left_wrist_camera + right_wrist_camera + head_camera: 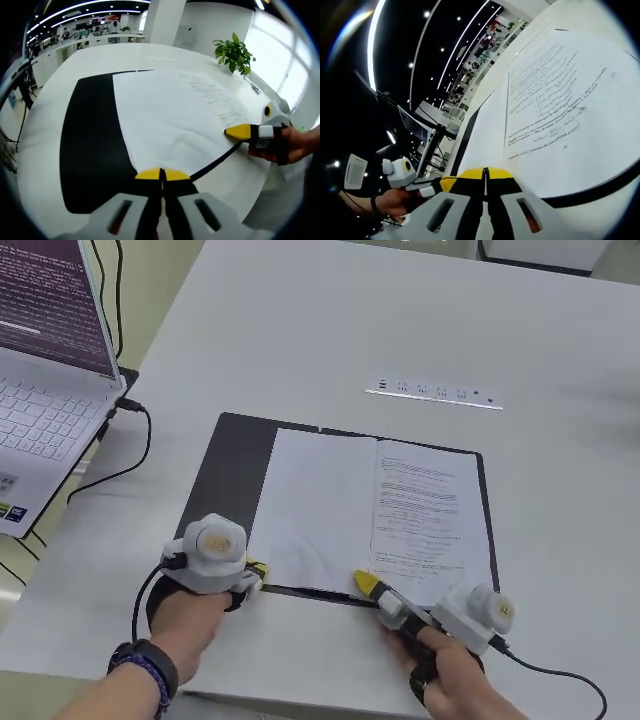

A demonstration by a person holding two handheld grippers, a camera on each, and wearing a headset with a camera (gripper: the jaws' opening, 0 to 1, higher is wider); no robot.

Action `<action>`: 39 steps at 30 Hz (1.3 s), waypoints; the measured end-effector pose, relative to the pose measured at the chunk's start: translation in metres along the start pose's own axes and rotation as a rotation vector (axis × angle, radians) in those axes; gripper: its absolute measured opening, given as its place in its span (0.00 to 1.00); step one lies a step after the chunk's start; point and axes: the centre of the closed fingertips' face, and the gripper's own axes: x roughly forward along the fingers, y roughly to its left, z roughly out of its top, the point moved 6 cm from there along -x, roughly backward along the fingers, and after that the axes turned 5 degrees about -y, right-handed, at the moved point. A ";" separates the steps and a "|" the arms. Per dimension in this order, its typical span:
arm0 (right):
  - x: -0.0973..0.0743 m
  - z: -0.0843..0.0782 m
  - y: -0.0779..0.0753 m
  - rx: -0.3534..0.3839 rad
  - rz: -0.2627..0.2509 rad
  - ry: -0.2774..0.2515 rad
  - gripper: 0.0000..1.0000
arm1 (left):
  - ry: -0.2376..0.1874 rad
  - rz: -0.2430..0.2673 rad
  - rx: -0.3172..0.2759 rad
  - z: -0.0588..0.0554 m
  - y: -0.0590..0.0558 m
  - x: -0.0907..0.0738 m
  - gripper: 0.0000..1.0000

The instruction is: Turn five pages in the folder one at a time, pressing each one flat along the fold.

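My two tongs sit at the near edge of an open black folder (pixel 232 480), which lies flat in the middle of a white tabletop (pixel 300 330). A blank sheet (pixel 315 510) lies over the folder's left half, leaving a broad strip of black cover bare beyond it. A printed page (pixel 430 520) fills the right half. The two meet at a fold running straight away from me.

The left tongs (pixel 256 568) have their yellow tips clenched together at the blank sheet's near left corner, where paper meets black cover. In the left gripper view I can make out nothing caught between them, and the sheet shows a faint ripple just ahead of the tips.

The right tongs (pixel 366 583) are also clenched, with their yellow point resting on the paper close to the near end of the fold. The right gripper view shows the printed text fanning out just ahead of the tips. The folder's dark edge curves past on the right of that view.

My left hand (pixel 185 615) wears a dark band at the wrist, and my right hand (pixel 450 670) trails a black lead. An open laptop (pixel 40 410) stands well apart at the far left, with a cable (pixel 135 455) plugged into its side. A socket strip (pixel 435 393) is set into the tabletop beyond the folder. A potted plant (pixel 232 52) stands at the tabletop's far end in the left gripper view.
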 end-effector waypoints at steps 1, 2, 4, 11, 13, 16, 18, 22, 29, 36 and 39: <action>0.000 0.000 0.000 0.000 -0.003 -0.001 0.00 | 0.005 0.001 0.009 0.000 0.000 0.000 0.00; 0.000 0.000 0.000 0.000 -0.006 -0.001 0.00 | 0.008 0.001 0.013 0.001 -0.001 0.000 0.00; 0.000 0.001 0.001 0.000 -0.010 0.001 0.00 | 0.019 0.002 0.021 0.002 -0.001 0.001 0.00; -0.001 0.001 0.002 0.057 -0.039 -0.006 0.00 | 0.024 0.015 0.029 0.001 -0.002 0.001 0.00; -0.002 0.001 0.002 0.063 -0.043 -0.010 0.00 | 0.023 0.014 0.030 0.001 -0.003 0.000 0.00; -0.003 0.002 0.003 0.053 -0.038 0.003 0.00 | 0.037 -0.007 0.003 0.001 -0.006 -0.002 0.02; -0.005 0.005 0.007 0.044 -0.035 0.012 0.00 | 0.041 -0.011 0.005 0.003 -0.009 -0.004 0.05; -0.010 0.013 0.008 -0.017 -0.030 0.007 0.01 | 0.011 -0.024 0.006 0.011 -0.016 -0.010 0.07; -0.020 0.028 0.008 -0.113 -0.056 0.020 0.12 | -0.023 -0.047 0.022 0.023 -0.024 -0.017 0.13; -0.031 0.036 0.005 -0.218 -0.083 0.055 0.23 | -0.044 -0.077 0.054 0.030 -0.035 -0.024 0.20; -0.034 0.044 0.003 -0.241 -0.092 0.043 0.24 | -0.047 -0.080 0.058 0.033 -0.037 -0.029 0.22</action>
